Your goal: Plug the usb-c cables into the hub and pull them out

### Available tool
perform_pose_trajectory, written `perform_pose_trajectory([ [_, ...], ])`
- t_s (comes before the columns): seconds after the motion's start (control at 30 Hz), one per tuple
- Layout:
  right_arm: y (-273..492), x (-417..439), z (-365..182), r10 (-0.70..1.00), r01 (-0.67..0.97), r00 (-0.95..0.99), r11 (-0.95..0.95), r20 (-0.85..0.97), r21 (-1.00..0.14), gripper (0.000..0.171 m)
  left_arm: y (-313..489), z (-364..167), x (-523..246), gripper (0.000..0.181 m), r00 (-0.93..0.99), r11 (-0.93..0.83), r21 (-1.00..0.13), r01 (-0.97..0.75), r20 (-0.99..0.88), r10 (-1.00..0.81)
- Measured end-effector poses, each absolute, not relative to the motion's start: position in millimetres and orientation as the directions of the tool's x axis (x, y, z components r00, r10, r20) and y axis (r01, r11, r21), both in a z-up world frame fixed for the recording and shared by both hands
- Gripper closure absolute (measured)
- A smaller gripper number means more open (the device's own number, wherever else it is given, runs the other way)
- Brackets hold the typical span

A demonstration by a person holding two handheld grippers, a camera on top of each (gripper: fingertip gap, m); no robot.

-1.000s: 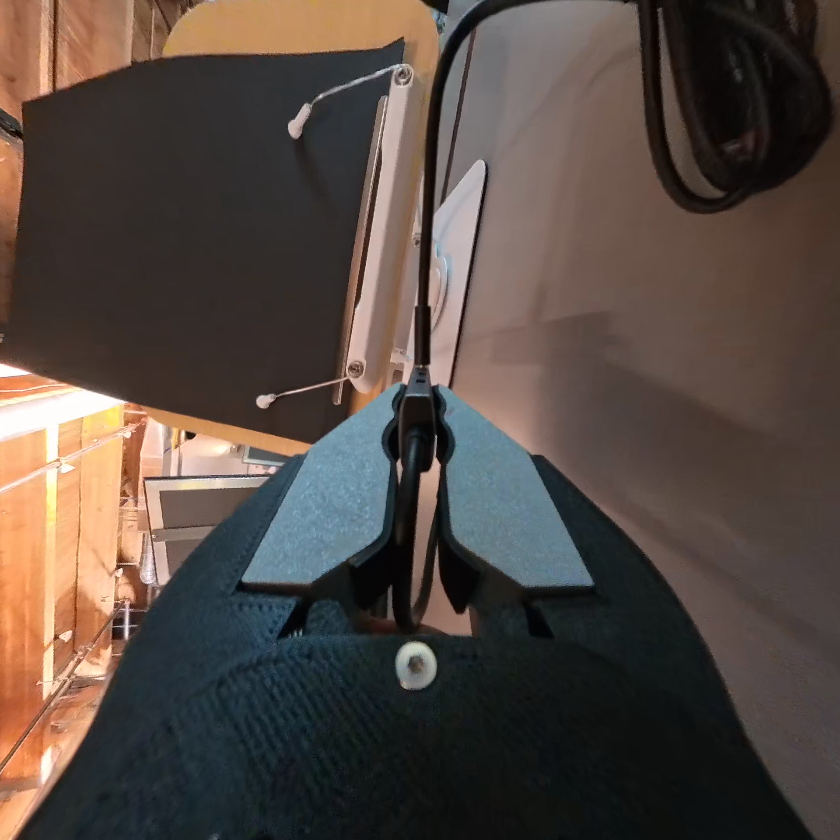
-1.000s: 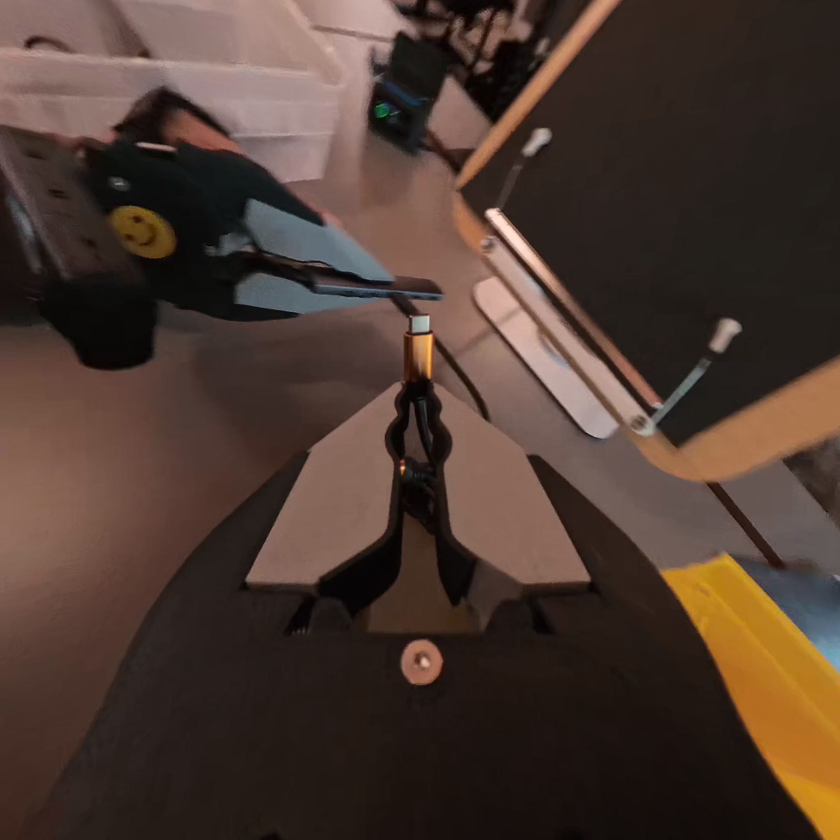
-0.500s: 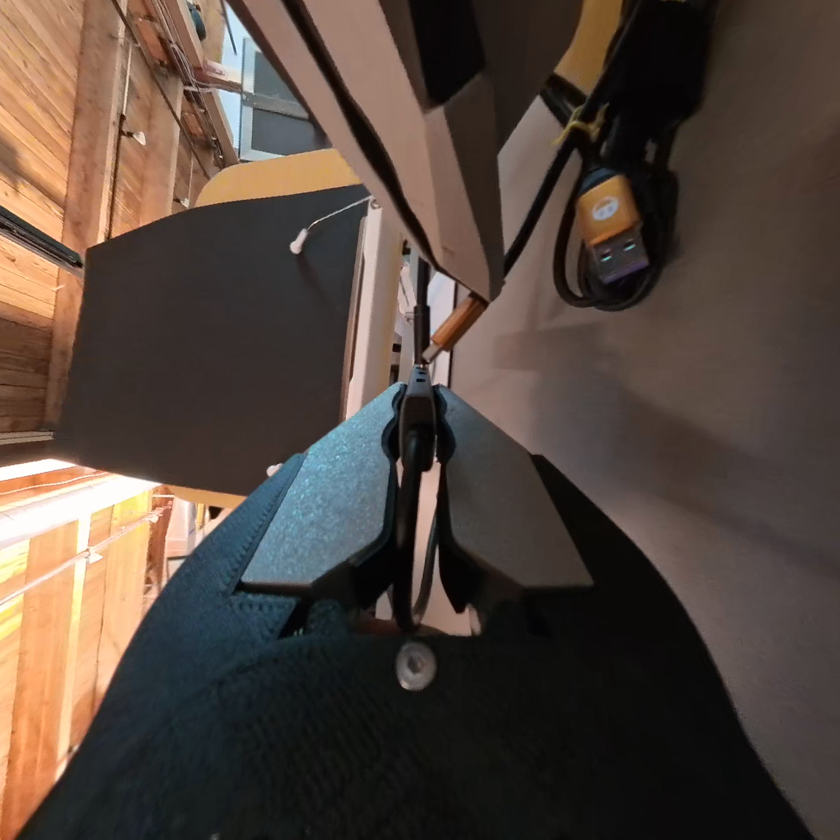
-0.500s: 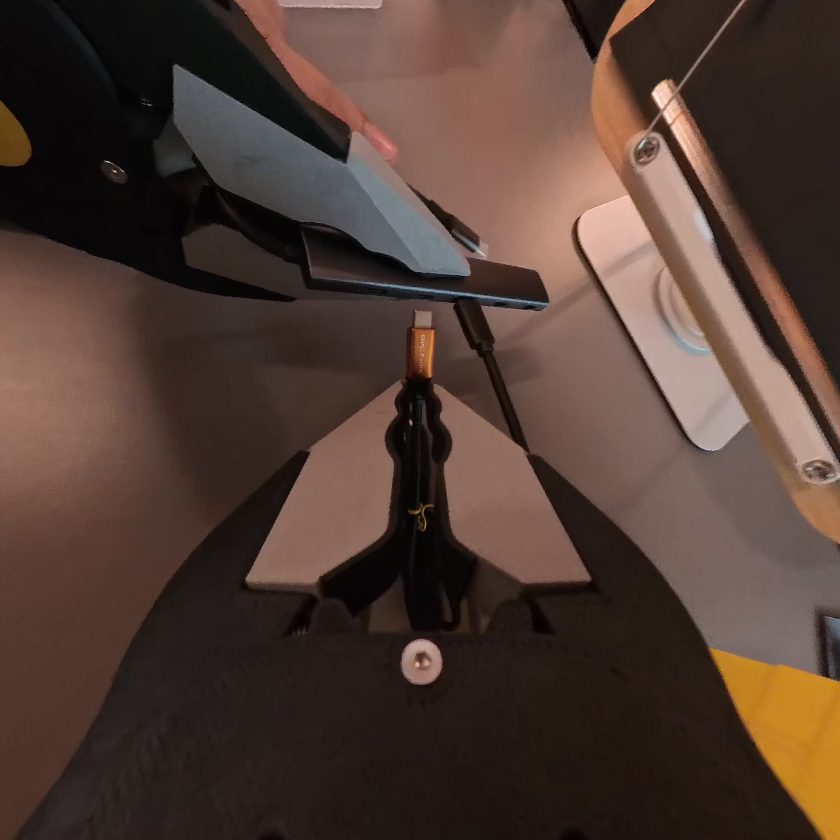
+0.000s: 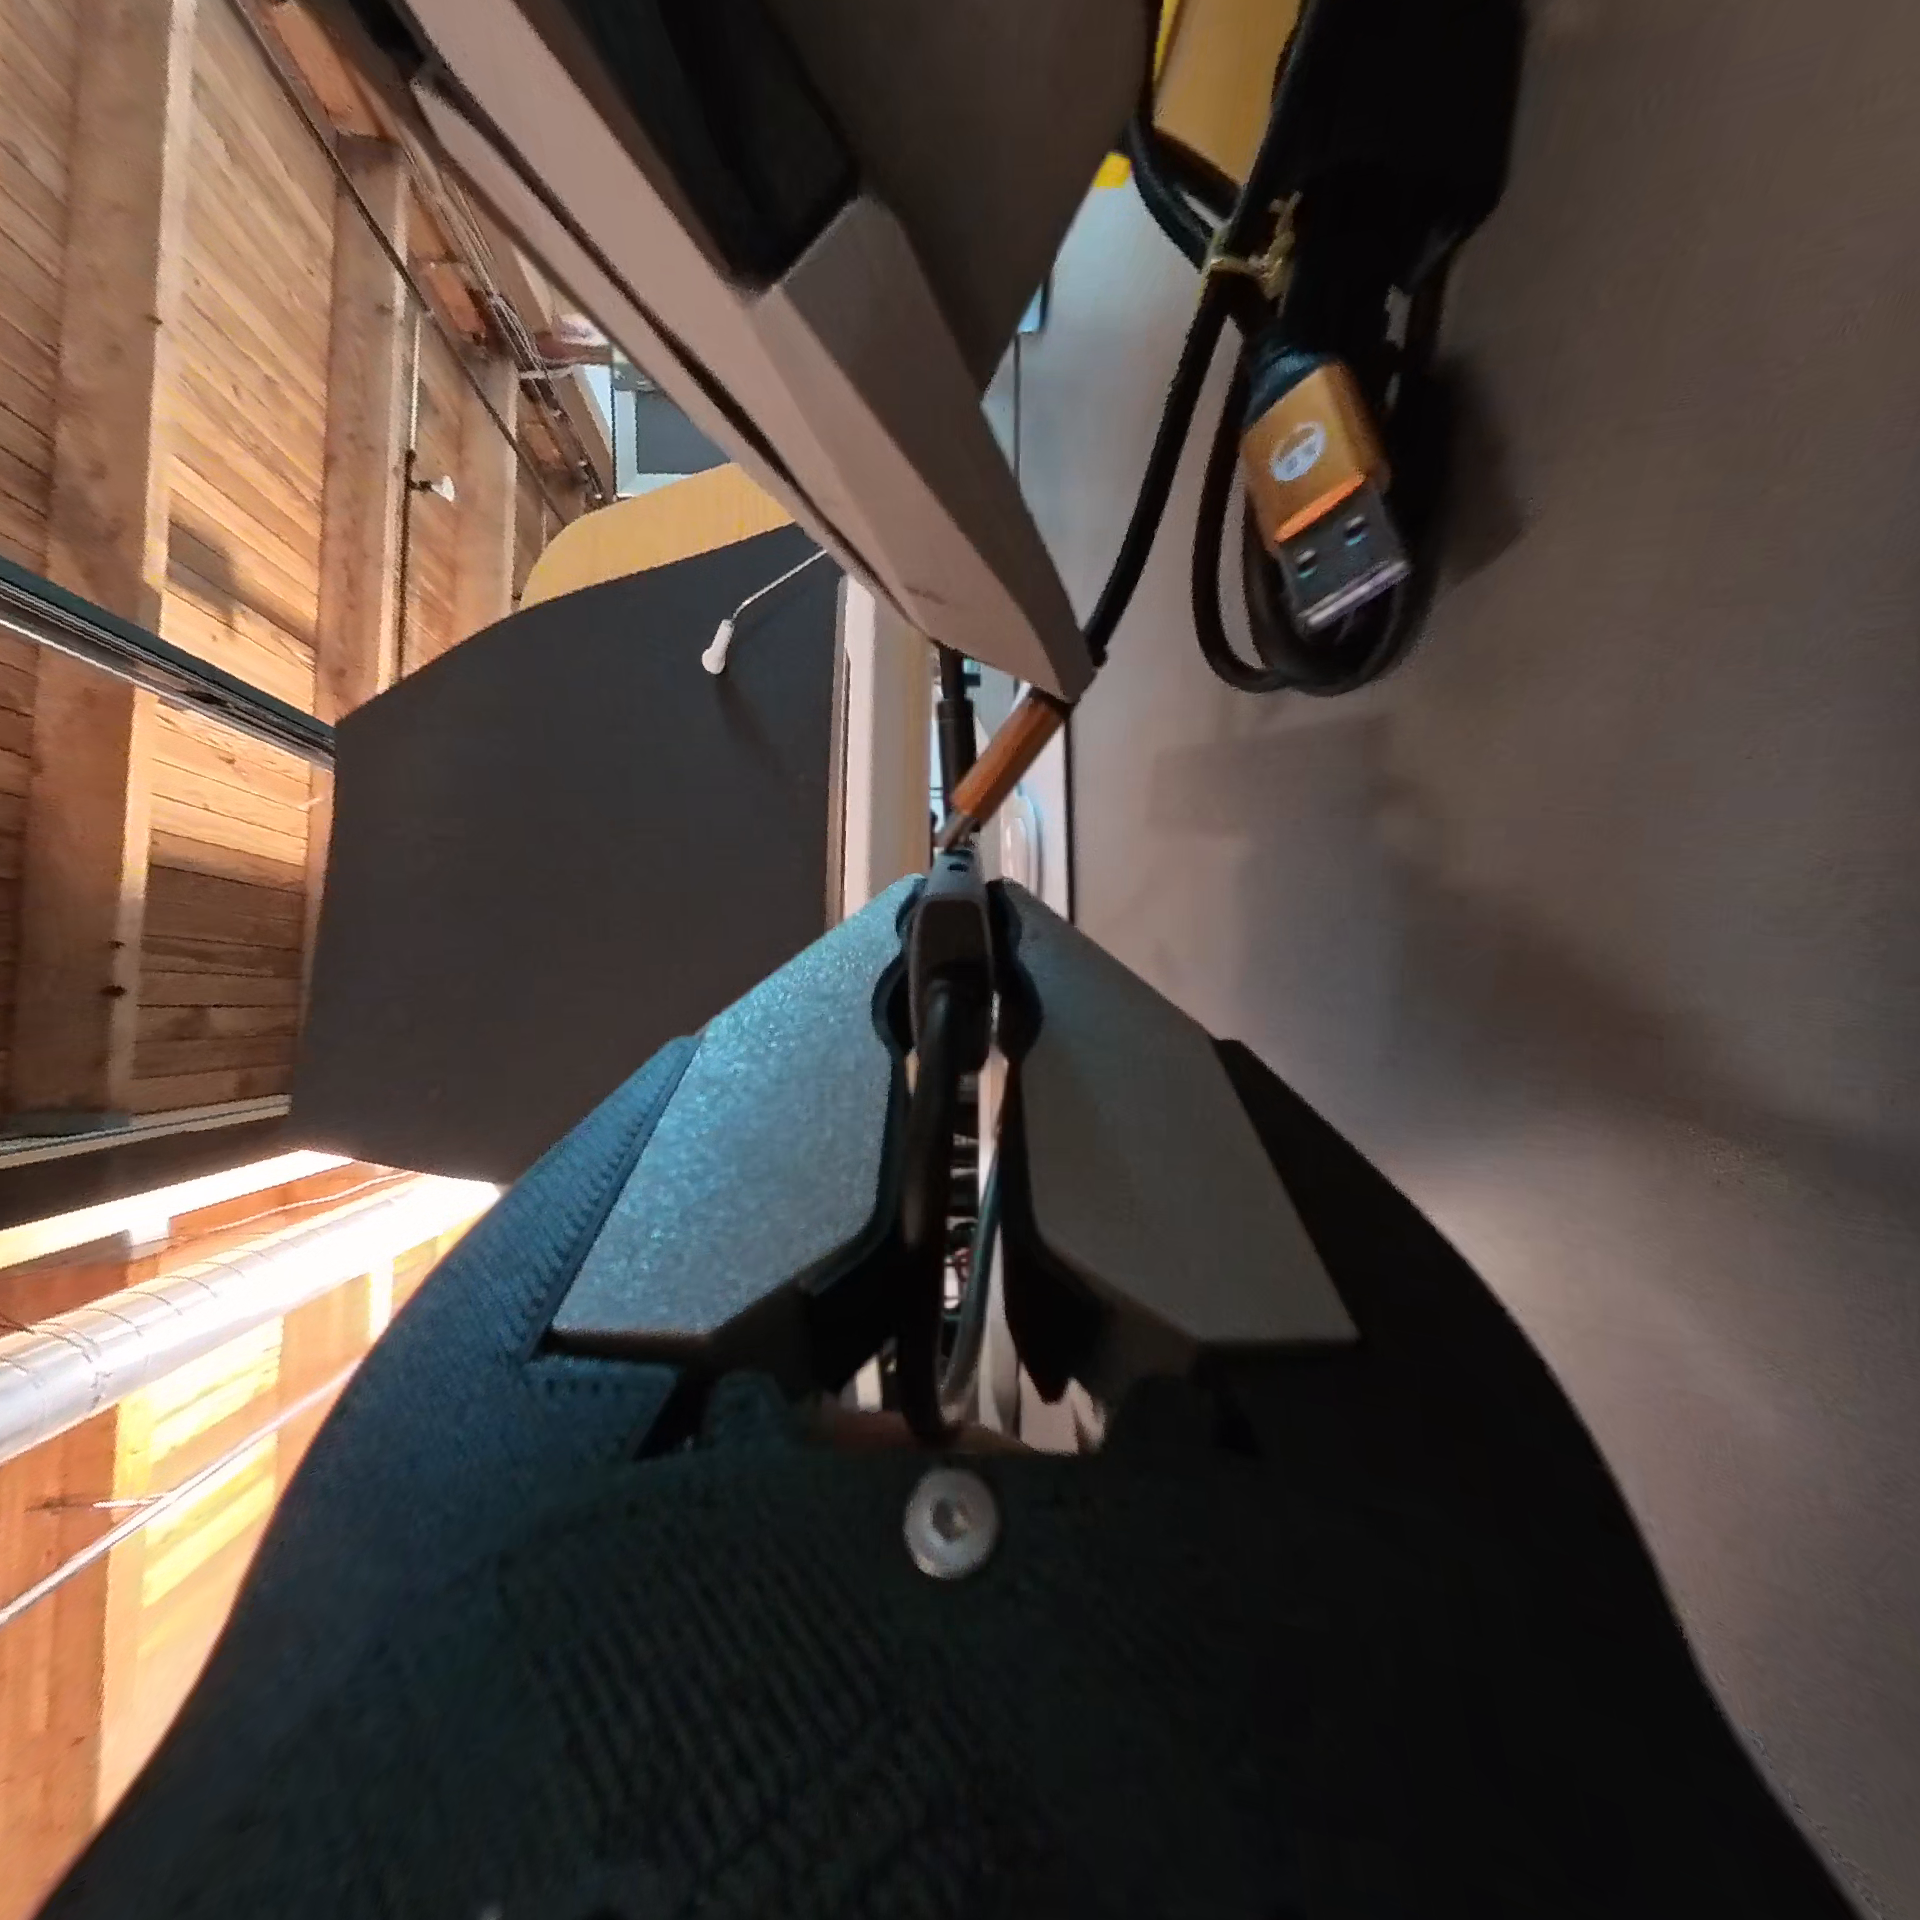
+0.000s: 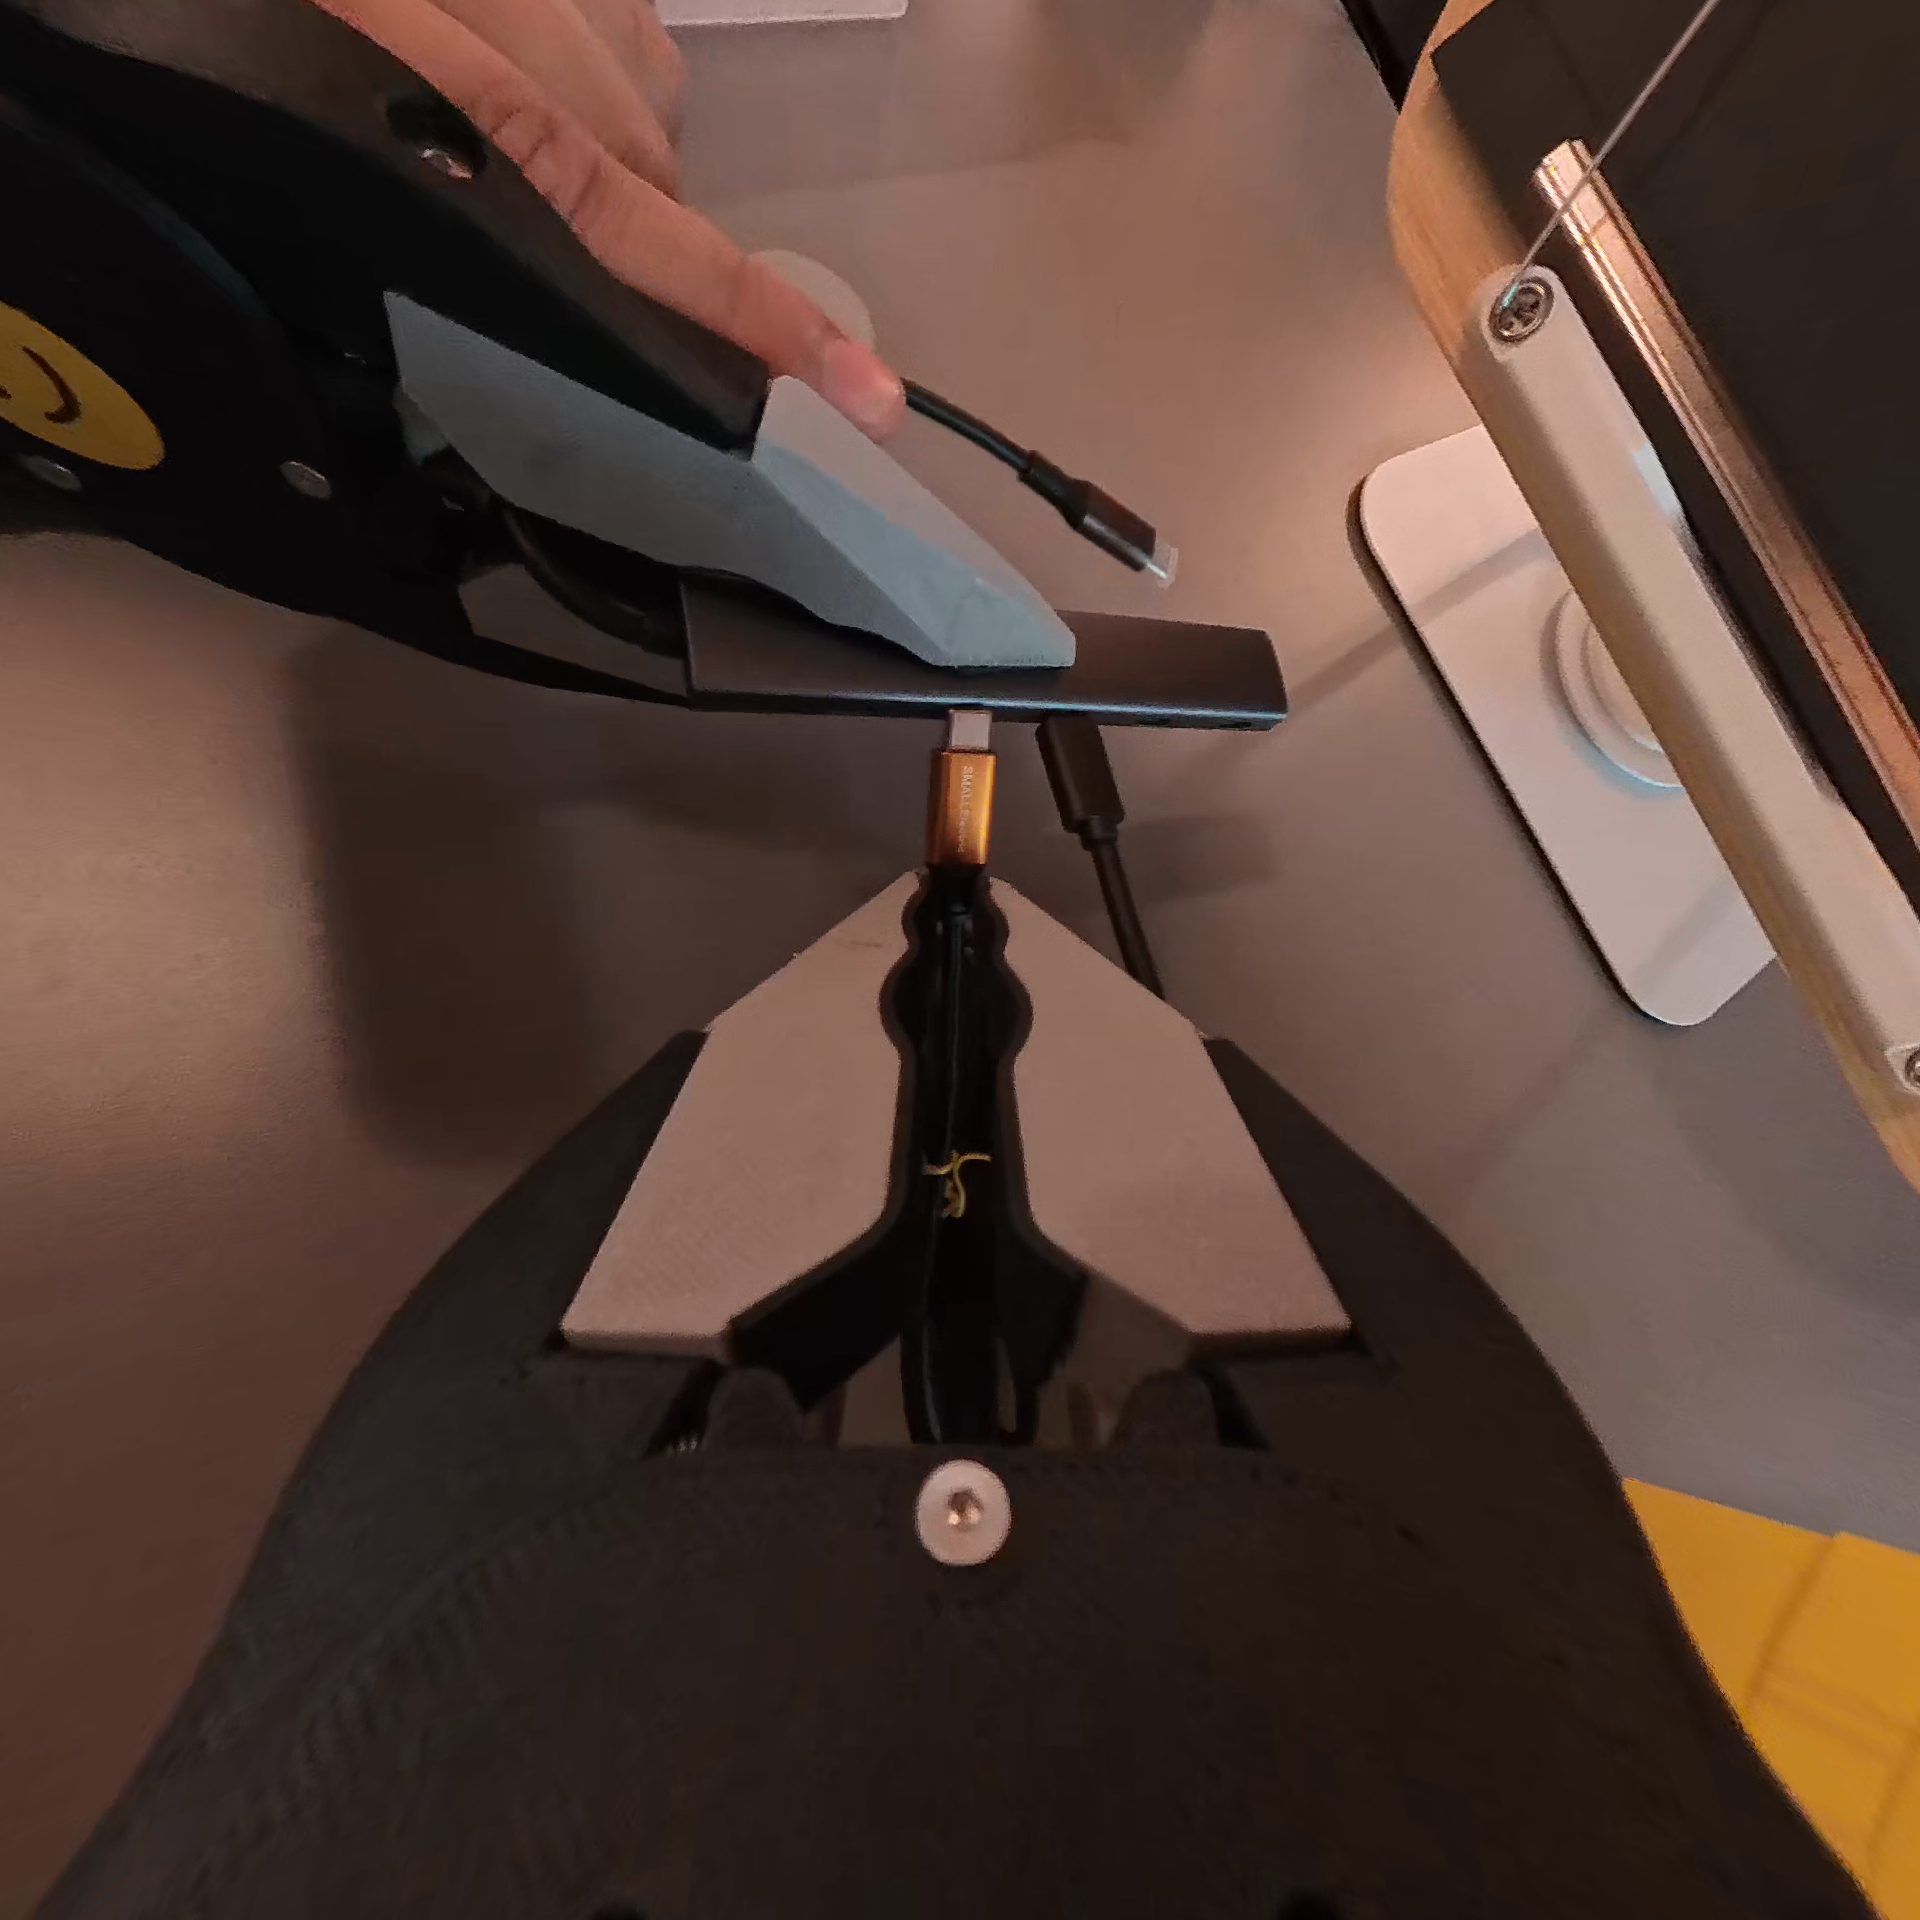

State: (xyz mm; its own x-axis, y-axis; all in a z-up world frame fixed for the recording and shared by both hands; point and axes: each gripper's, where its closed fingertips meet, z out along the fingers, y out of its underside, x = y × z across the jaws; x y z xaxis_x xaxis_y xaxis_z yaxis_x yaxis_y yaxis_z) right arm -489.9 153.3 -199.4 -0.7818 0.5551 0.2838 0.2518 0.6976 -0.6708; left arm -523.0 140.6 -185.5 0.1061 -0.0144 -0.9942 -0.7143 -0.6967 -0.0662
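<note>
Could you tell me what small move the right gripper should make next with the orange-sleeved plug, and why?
Probably a short, straight push forward. The right gripper is shut on the orange USB-C plug, whose metal tip looks lined up with, or just entering, a port on the hub's edge beside the black plug already seated there. The left gripper holds the hub.

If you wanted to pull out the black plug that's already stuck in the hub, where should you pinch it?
Probably pinch the black plug on its stiff housing, not the thin cord below. Come from the side the cord leaves, opposite the hub, with fingers on its broad faces, then pull straight back. The orange plug sits close beside it, so space is tight.
</note>
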Motion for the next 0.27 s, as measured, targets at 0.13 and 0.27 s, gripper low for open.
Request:
perform_pose_trajectory([
  [0.13, 153.3, -488.8, -199.6, 0.551, 0.248, -0.783, 0.704, 0.291, -0.666, 0.168, 140.3, -184.1, -522.2, 0.173, 0.087, -0.689, -0.050, -0.723, -0.996, -0.018],
  [0.27, 153.5, -488.8, -201.5, 0.542, 0.238, -0.780, 0.720, 0.314, -0.652, 0.168, 140.4, -185.7, -521.8, 0.173, 0.075, -0.685, -0.032, -0.728, -0.997, -0.033],
])
